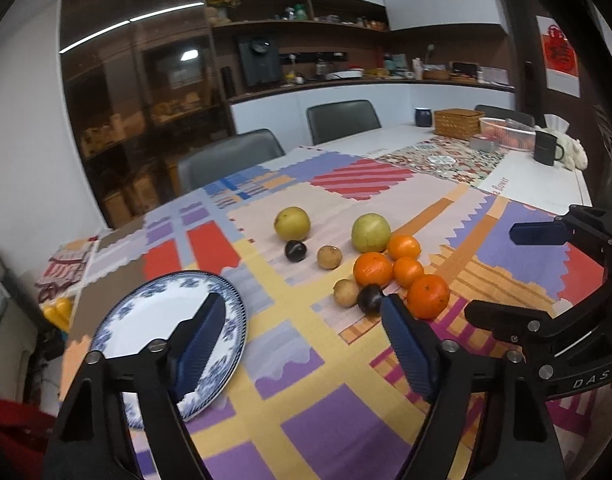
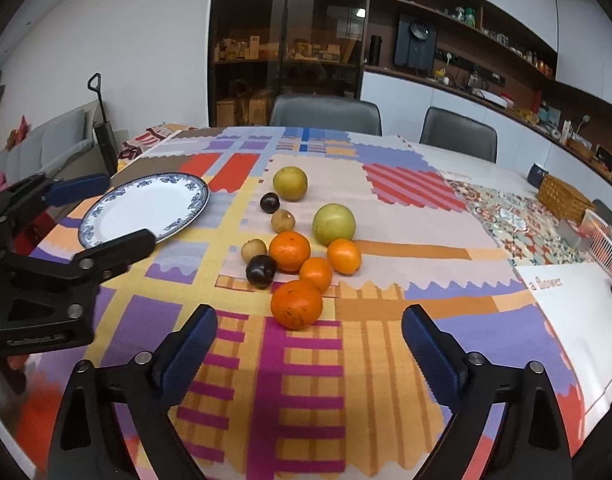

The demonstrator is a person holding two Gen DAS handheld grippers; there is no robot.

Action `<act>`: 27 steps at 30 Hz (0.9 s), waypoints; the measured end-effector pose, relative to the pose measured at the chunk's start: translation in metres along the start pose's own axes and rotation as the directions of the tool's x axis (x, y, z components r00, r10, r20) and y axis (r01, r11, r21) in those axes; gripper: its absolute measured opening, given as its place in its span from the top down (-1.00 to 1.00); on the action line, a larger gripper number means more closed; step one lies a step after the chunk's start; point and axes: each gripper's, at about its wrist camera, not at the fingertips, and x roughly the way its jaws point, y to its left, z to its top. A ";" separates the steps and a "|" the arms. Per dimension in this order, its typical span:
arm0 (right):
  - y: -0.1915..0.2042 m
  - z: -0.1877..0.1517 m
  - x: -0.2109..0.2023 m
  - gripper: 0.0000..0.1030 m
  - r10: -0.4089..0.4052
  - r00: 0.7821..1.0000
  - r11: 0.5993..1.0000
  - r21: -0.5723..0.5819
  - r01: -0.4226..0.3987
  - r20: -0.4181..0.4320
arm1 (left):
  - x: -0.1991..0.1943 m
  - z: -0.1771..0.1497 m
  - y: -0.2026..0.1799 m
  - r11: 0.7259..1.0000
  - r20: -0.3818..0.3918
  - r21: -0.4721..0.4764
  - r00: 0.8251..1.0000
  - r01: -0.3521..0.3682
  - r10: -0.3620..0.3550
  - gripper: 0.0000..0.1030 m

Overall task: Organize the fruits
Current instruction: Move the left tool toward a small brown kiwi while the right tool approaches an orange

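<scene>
While apart, both grippers' fingers (image 2: 193,344) hold nothing.

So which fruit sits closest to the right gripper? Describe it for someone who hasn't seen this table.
On the patchwork tablecloth, right of the blue-rimmed plate, lies a cluster of fruit. The nearest orange is at its front edge, the biggest and deepest orange of the four, beside a dark plum.

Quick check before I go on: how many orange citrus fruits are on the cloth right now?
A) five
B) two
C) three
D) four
D: the right wrist view shows four orange fruits clustered together on the patchwork tablecloth; the plate holds none.
</scene>
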 end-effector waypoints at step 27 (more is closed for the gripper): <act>-0.003 0.006 0.062 -0.07 0.060 0.986 0.994 0.095 -0.045 -0.157 | 0.102 0.004 0.004 0.967 -0.178 -0.001 0.952 0.254 -0.250 0.24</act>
